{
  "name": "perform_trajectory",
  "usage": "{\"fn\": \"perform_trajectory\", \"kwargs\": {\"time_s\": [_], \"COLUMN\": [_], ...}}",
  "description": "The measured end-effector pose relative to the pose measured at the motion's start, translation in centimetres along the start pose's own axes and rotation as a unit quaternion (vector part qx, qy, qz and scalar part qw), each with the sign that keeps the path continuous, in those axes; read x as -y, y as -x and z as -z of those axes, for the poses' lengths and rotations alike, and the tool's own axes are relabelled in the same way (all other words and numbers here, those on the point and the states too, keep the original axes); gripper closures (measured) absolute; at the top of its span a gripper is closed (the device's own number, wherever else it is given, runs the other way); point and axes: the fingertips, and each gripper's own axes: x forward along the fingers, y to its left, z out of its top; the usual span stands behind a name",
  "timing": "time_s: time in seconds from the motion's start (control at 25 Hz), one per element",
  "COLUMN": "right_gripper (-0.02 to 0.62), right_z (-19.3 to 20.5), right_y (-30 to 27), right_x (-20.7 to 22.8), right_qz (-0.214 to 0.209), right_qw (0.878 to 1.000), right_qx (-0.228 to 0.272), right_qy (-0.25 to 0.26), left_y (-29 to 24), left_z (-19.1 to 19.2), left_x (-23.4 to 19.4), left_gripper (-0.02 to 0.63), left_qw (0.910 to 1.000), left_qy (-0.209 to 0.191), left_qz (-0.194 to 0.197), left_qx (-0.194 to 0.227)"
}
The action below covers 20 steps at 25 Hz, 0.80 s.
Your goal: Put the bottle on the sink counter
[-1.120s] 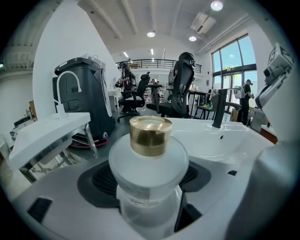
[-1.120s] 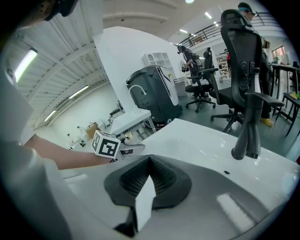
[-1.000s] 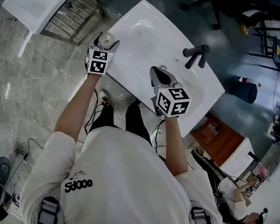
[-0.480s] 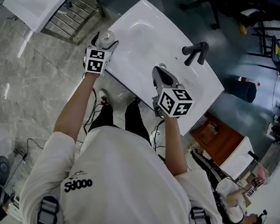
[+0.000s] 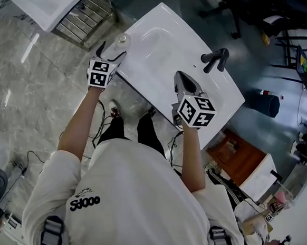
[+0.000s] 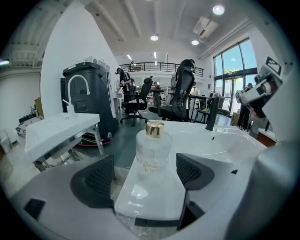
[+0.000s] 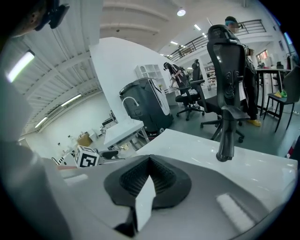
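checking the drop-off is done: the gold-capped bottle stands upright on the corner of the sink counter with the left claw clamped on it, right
Not clamped. The left gripper view shows the left claw with jaws that have just been opening, now wide apart; the bottle stands ahead of the gap and neither pad touches it. The rest holds: it is upright on the corner of the sink counter.

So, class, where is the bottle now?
Head view: the bottle stands upright at the left corner of the sink counter, untouched inside the left tool, whose jaws have just been opening.
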Motion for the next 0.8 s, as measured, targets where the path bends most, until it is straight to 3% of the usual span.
{"fn": "perform_trajectory", "kwargs": {"time_s": [0.36, 0.8], "right_gripper": [0.586, 0.586], "right_z": [-5.0, -12.8], "right_y": [1.5, 3.0], "right_x": [-1.0, -4.8], "right_qz": [0.008, -0.006], "right_qw": [0.993, 0.976], "right_qx": [0.038, 0.113], "right_qy": [0.107, 0.185], "left_y": [6.0, 12.2], "left_z": [-2.8, -12.4], "left_x": [-2.3, -2.2], "left_gripper": [0.211, 0.324], "left_qw": [0.9981, 0.9878], "left_qy": [0.021, 0.021], "left_qz": [-0.026, 0.035], "left_qx": [0.052, 0.151]}}
